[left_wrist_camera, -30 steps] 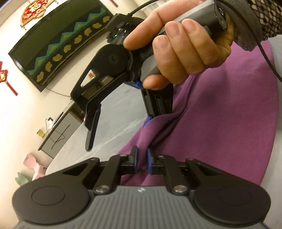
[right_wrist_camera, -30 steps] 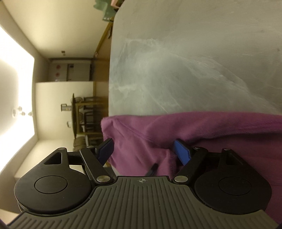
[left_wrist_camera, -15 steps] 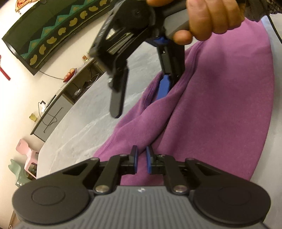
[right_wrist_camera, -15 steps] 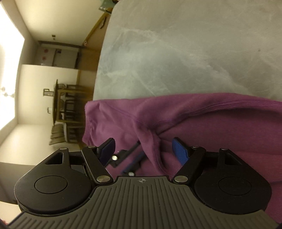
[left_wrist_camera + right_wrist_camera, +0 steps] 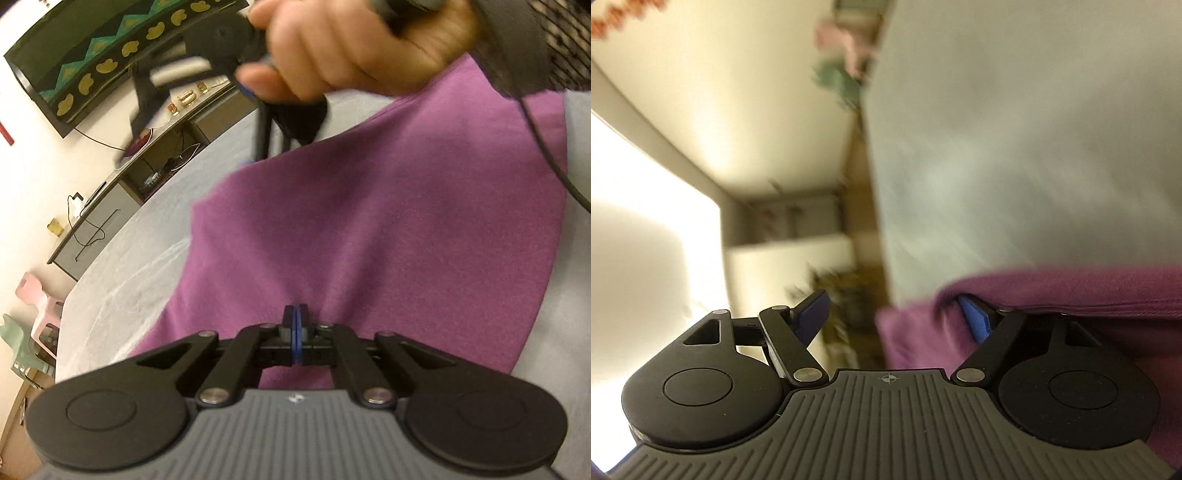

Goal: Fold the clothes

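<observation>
Left wrist view: grey counter [image 5: 122,280] at left; purple garment [image 5: 388,229] spread smooth across it, matte and fleecy. Left gripper [image 5: 295,325] jaws pressed together at its near edge. Right gripper [image 5: 897,317] jaws spread, one blue pad under a fold.

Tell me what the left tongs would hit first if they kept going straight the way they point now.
Probably the purple garment: the left tongs, shut, aim down at cloth spread just ahead on the grey table. Depth is unclear, so the contact spot is uncertain.
</observation>
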Demonstrator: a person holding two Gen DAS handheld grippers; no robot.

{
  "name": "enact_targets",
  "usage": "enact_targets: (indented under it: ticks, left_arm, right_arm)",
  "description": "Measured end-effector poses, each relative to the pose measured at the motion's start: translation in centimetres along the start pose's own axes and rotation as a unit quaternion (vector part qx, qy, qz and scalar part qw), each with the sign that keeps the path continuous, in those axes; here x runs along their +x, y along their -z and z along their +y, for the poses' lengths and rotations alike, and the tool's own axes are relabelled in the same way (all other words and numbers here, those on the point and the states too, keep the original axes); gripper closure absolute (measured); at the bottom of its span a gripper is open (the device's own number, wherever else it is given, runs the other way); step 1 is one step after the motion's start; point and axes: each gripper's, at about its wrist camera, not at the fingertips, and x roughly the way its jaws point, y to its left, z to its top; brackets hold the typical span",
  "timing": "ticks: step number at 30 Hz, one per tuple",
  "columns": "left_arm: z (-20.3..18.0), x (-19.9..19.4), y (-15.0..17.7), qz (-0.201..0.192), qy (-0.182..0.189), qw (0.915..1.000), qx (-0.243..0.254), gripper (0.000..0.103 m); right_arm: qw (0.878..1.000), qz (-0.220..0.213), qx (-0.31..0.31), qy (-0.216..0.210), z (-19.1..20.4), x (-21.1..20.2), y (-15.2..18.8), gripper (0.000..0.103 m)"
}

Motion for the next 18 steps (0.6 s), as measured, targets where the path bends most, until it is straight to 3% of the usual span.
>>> enact_targets:
  ticks: [3, 4, 6, 8, 9, 11, 12, 14, 16, 18]
  left_arm:
    - [-0.1, 0.0, 0.0, 0.001, 0.0, 1.0, -0.002, 0.103]
    - [-0.1, -0.1, 0.0, 0.001, 0.001, 1.0, -0.004, 0.103]
    - [-0.2, -0.1, 0.0, 0.0, 0.0, 1.0, -0.004, 0.103]
    - [0.0, -0.1, 0.0, 0.0, 0.001, 1.0, -0.007, 0.103]
    - [0.1, -0.1, -0.1, 0.001, 0.003, 0.9999, -0.011, 0.103]
    - [0.6, -0.2, -0.3, -0.002, 0.004, 0.9997, -0.024, 0.098]
    - [1.1, -0.6, -0.4, -0.011, 0.0, 0.9994, -0.033, 0.096]
    - [2.4, -1.5, -0.4, -0.027, -0.01, 0.9975, -0.065, 0.093]
    - [4.4, -2.1, -0.2, -0.035, -0.019, 0.9929, -0.112, 0.093]
    - [6.2, -1.9, 0.5, -0.027, -0.03, 0.987, -0.155, 0.092]
  right_arm:
    - [0.999, -0.027, -0.041, 0.002, 1.8, -0.7, -1.4, 0.031]
    - [0.995, -0.035, -0.084, 0.032, 2.7, -0.9, -1.8, 0.031]
    - [0.978, -0.056, -0.155, 0.131, 4.2, -1.0, -2.4, 0.033]
    - [0.948, -0.07, -0.228, 0.21, 5.5, -1.2, -1.9, 0.04]
    - [0.938, -0.063, -0.255, 0.225, 6.1, -1.6, -1.2, 0.043]
    - [0.924, -0.024, -0.315, 0.215, 7.5, -1.2, 2.0, 0.065]
    - [0.914, -0.003, -0.345, 0.213, 8.0, -0.8, 3.8, 0.07]
    - [0.882, 0.031, -0.404, 0.241, 8.1, 0.0, 6.6, 0.087]
    - [0.844, 0.06, -0.456, 0.274, 8.1, 0.8, 9.0, 0.093]
    - [0.806, 0.053, -0.479, 0.344, 6.9, 1.7, 9.0, 0.095]
